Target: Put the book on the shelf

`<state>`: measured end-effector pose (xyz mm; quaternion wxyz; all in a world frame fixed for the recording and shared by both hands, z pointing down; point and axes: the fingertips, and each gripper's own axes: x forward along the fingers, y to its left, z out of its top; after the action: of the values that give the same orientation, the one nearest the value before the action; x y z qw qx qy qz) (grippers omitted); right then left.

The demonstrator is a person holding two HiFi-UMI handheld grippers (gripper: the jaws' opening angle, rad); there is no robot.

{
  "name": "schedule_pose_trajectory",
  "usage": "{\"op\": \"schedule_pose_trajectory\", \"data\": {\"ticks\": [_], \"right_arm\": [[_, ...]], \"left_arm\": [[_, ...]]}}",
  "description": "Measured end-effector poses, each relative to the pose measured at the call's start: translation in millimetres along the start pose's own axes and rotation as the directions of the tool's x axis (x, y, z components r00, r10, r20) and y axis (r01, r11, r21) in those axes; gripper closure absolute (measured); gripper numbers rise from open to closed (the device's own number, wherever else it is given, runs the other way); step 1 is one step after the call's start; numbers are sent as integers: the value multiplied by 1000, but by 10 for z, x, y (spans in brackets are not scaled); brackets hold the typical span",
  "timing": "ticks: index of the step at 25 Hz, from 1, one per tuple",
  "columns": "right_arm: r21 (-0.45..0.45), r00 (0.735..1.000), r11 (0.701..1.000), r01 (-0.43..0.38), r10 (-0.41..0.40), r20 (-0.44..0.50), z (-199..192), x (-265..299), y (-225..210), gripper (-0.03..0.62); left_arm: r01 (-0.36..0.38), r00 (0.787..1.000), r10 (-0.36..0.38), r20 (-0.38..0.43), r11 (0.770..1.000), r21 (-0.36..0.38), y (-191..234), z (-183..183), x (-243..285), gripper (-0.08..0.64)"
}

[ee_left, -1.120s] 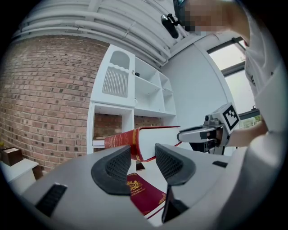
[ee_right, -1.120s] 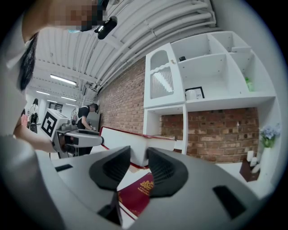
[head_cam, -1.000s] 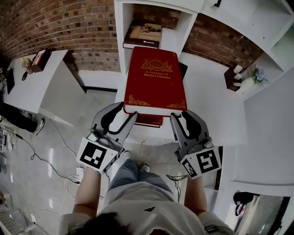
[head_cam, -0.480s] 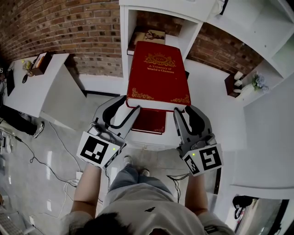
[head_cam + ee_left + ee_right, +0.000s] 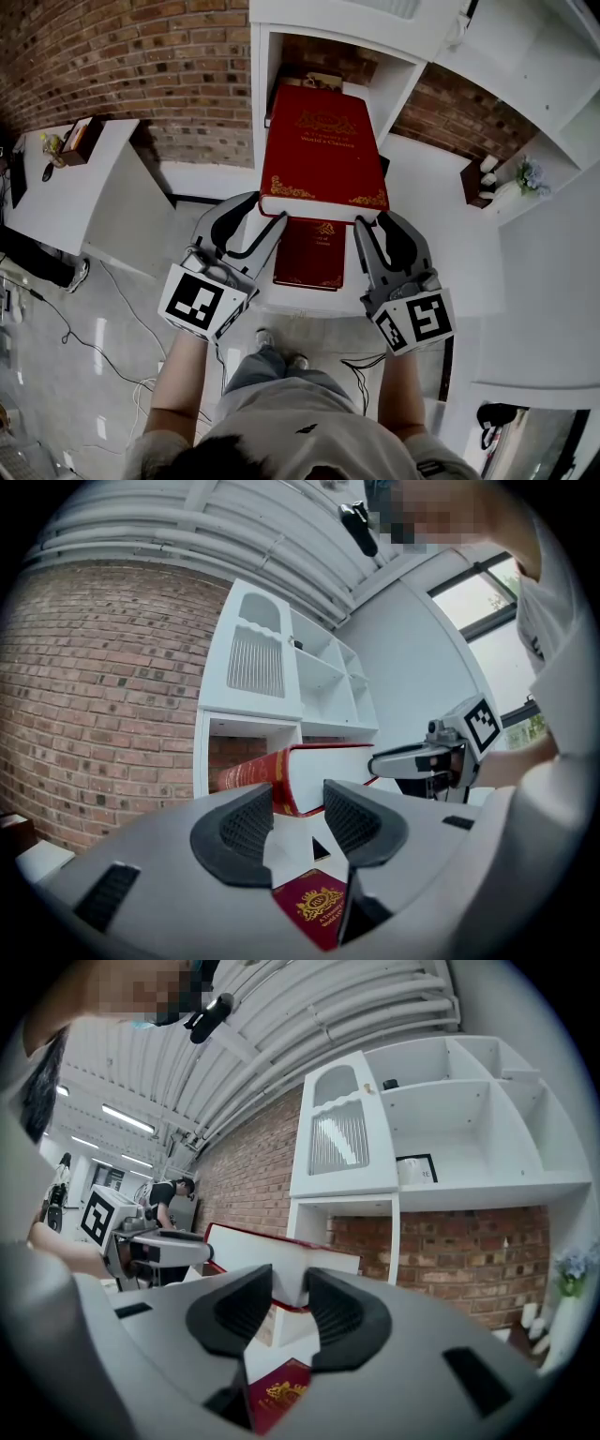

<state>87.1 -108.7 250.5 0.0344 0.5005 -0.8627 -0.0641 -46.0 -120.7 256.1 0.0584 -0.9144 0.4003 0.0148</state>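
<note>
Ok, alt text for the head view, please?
Seen from above, a large red book is gripped at its near corners by the left tool and right tool, its far end at a white shelf opening. A second red book lies on the white surface beneath.

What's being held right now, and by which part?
The large red book: left gripper on its near left corner, right gripper on its near right corner.

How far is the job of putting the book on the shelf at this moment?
Done: the large red book is lifted, clear of the smaller red book below. In hand: the left hand-held gripper and right hand-held gripper each clamp a near corner, its far end at the shelf compartment. Left: slide it in, set it down, release.
</note>
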Motion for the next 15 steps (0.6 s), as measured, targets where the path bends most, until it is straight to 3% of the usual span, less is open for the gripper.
{"op": "schedule_pose_trajectory", "data": {"ticks": [15], "right_arm": [[-2,1000,1000,15,-15,-19,-81,447,-15,466]], "left_arm": [[7,1000,-7,-10,1000,-19,426,-155,175,383]]}}
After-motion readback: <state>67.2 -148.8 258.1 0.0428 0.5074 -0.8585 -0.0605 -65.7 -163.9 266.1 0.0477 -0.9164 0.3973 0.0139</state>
